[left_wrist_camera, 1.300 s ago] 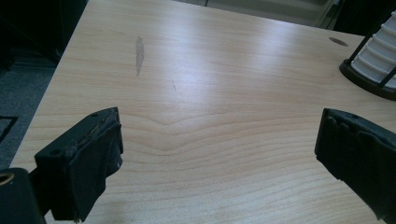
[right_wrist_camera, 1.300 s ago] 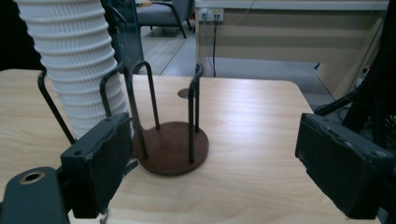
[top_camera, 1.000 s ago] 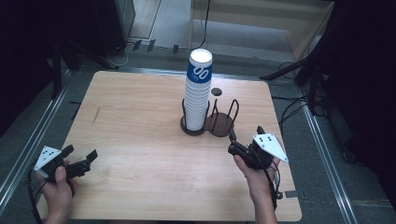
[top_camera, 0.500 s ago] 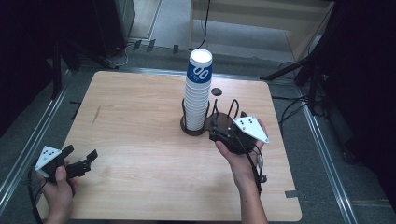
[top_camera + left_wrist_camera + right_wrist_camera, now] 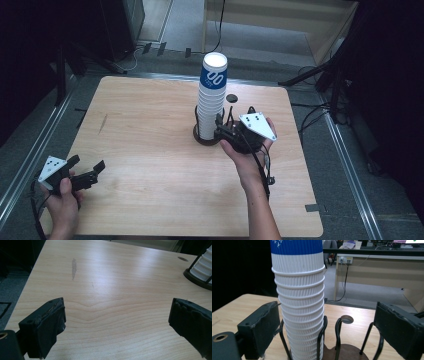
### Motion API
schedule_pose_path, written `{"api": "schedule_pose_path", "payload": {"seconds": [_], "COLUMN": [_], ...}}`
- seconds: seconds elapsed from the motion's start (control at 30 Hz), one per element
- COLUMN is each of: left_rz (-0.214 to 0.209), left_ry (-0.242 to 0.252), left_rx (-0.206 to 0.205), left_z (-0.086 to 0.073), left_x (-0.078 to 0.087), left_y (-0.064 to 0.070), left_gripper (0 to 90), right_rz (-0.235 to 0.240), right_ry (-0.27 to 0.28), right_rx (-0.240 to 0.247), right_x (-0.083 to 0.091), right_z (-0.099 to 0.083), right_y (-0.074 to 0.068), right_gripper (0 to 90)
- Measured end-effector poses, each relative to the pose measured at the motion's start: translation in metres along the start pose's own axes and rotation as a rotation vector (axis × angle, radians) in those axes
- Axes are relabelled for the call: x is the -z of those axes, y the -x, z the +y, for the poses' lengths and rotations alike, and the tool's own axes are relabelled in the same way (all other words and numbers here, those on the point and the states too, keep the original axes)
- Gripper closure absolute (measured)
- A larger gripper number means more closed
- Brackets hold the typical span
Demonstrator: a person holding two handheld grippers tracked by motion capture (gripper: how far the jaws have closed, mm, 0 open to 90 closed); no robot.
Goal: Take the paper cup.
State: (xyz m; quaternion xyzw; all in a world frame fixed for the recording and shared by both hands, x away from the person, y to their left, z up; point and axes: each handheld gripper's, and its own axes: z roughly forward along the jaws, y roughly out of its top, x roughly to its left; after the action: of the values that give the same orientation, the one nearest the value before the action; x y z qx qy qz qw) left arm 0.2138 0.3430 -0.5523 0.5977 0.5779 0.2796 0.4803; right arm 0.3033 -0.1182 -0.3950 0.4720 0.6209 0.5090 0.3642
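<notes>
- High view: stack of paper cups (image 5: 211,97) upright in wire cup holder (image 5: 207,131), toward desk's (image 5: 150,110) far right corner.
- Right gripper (image 5: 223,129) spread wide beside stack, gripping nothing.
- Left gripper (image 5: 89,172) spread, idle near left near corner.
- Apparently no cup pulled yet.

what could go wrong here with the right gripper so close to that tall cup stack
The cup stack stands tall and narrow in a wire holder, so a sideways nudge from the open right gripper might tip or skew it. A jaw could also catch on a wire loop of the holder. Closing hard on the ribbed paper cups may crush them.
</notes>
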Motion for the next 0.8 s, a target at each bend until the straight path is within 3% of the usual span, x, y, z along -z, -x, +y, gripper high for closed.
{"api": "schedule_pose_path", "payload": {"seconds": [0.23,0.4,0.8], "left_rz": [0.0,0.001,0.007], "left_ry": [-0.002,-0.003,-0.004], "left_rx": [-0.003,-0.005,-0.004], "left_z": [0.0,0.0,0.0], "left_x": [0.0,0.0,-0.001], "left_y": [0.001,0.001,0.001], "left_gripper": [1.7,1.7,1.7], "right_rz": [0.017,0.043,0.01], "right_ry": [0.013,0.025,0.031], "right_rx": [-0.034,-0.015,-0.048], "right_x": [-0.012,-0.021,-0.047], "right_z": [0.008,0.013,0.029], "right_y": [-0.011,-0.018,-0.03], "right_gripper": [6.9,6.3,3.0]}}
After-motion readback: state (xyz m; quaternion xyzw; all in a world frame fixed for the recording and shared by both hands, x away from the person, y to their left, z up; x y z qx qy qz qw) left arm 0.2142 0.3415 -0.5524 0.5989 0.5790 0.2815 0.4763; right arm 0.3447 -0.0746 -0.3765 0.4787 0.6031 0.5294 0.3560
